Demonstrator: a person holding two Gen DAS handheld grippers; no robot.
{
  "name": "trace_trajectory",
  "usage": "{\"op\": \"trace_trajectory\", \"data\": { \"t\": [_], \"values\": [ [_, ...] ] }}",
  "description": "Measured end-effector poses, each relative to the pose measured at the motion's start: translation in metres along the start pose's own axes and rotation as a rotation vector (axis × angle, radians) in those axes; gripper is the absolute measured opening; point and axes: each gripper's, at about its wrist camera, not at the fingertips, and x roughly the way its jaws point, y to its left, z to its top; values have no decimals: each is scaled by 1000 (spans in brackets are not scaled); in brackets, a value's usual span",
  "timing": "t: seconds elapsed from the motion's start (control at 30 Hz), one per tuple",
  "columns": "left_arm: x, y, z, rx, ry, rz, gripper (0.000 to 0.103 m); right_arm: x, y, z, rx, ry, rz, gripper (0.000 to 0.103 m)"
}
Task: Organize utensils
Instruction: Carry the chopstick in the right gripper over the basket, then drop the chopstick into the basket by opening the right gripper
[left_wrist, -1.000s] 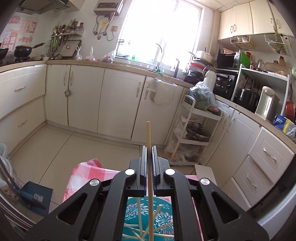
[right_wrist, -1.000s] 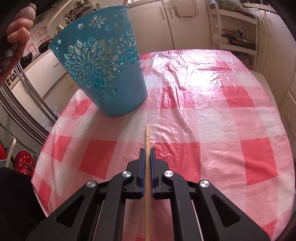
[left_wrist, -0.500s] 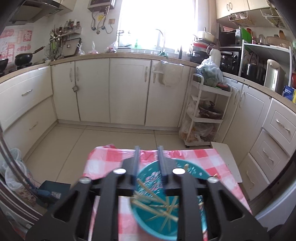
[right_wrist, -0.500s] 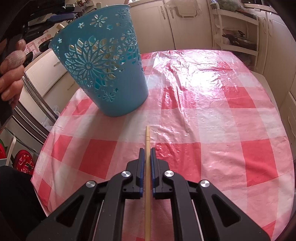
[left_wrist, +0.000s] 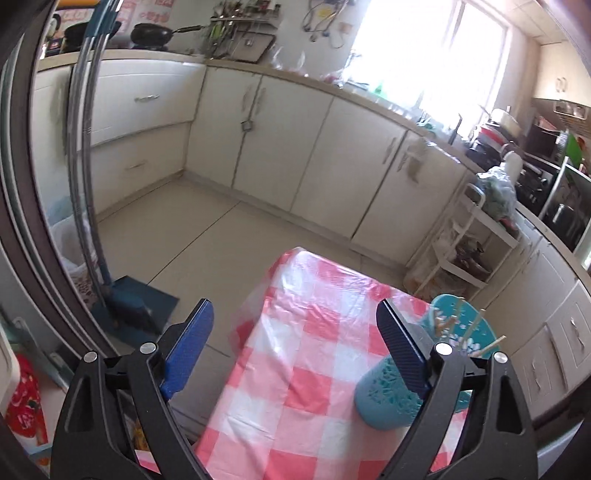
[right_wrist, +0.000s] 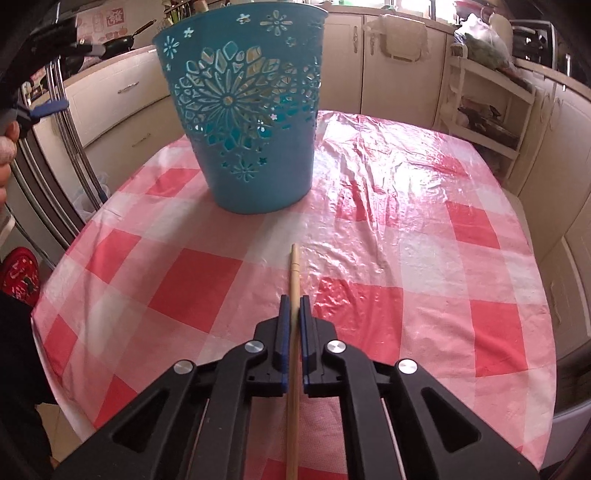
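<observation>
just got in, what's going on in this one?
A person with a handheld gripper in each hand is collecting chopsticks into a blue basket on a checked table. The right gripper is shut on one chopstick, held short of the basket. The left gripper is opening with nothing between its jaws, off to the side of the basket, which already holds several chopsticks.
</observation>
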Motion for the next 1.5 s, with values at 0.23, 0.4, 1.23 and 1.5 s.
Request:
{"op": "trace_trajectory", "data": {
  "t": [0.23, 0.4, 1.23, 1.5],
  "values": [
    [4, -5, -6, 38, 26, -11, 86, -62, -2, 25, 92, -128, 273, 6],
    [6, -12, -9, 59, 40, -14, 86, -108, 1, 62, 158, -247, 447, 6],
    [17, -8, -8, 22, 49, -17, 86, -49, 30, 194, 153, -541, 156, 6],
    [14, 4, -7, -11, 51, -17, 88, -72, 45, 144, 48, -508, 132, 8]
  ]
}}
